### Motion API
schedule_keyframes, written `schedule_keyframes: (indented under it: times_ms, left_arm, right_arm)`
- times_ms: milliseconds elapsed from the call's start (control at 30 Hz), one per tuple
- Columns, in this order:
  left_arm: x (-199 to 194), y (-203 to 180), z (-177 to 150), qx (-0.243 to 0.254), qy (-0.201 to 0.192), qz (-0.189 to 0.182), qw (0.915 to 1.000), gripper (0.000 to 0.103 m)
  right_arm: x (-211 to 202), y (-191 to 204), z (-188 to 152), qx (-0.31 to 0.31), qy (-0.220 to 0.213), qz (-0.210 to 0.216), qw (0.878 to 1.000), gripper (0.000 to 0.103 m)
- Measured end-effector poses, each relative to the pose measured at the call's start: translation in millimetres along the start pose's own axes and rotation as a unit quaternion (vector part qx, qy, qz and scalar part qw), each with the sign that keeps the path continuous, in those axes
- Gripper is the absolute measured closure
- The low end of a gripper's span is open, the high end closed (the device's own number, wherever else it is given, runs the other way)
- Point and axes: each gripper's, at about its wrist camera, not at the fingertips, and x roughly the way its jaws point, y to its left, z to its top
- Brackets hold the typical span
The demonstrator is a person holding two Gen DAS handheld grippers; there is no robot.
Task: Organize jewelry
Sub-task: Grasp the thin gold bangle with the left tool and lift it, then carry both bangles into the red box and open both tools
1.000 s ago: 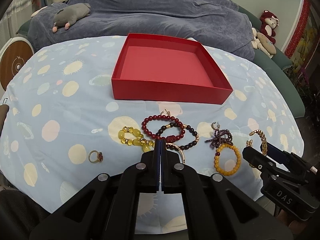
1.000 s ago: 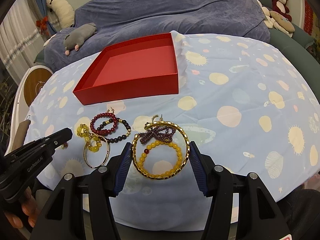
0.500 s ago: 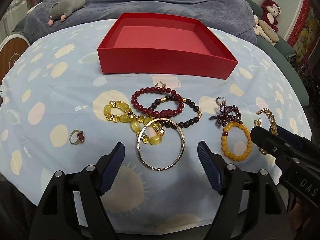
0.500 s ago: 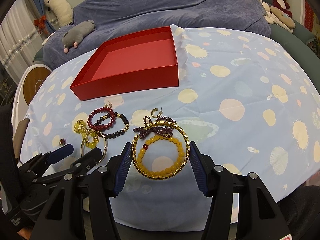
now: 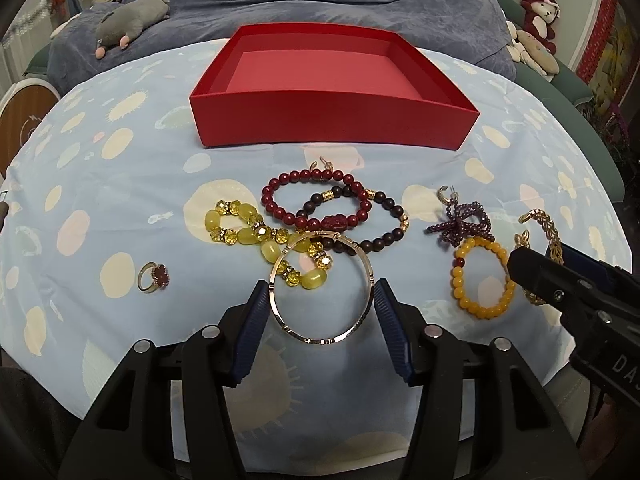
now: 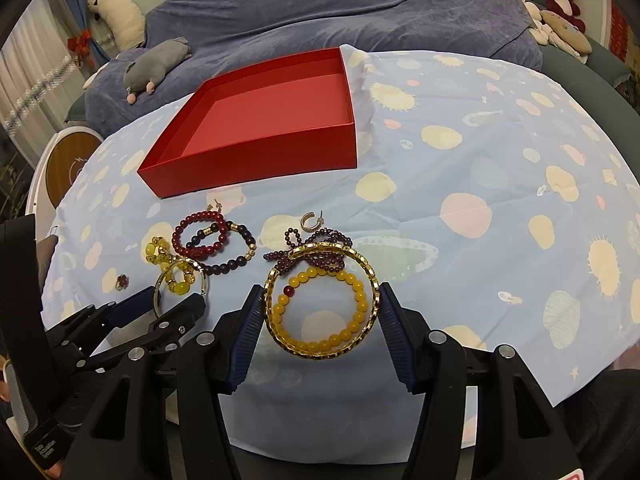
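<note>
Gold bangle [image 5: 321, 288] between closing left gripper [image 5: 320, 304] jaws — pads just beside it

red box [image 5: 332, 124]: 1, upper centre | beaded bracelets [image 5: 314, 200]: 5, mid-frame | metal bangles [image 5: 320, 286]: 2, lower centre and right edge | ring [image 5: 154, 277]: 1, left | hoop earring [image 5: 443, 194]: 1 | stud earring [image 5: 320, 165]: 1 | plush toys [image 5: 132, 26]: 4, along the top
</note>
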Motion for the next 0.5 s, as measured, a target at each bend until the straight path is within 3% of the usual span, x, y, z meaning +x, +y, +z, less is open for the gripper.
schedule_keyframes:
  times_ms: [267, 500]
  left_arm:
    - [-38.6, 9.8, 35.6, -0.014, -0.034, -0.025, 0.9990, 0.052]
    - [-36.6, 18.4, 125.3, 0.010, -0.073, -0.022, 0.9970, 0.052]
  right_arm:
    - [-18.3, 7.2, 31.9, -0.015, -0.024, 0.021, 0.999, 0.048]
    - [-10.4, 23.2, 118.4, -0.051, -0.052, 0.044, 0.996, 0.048]
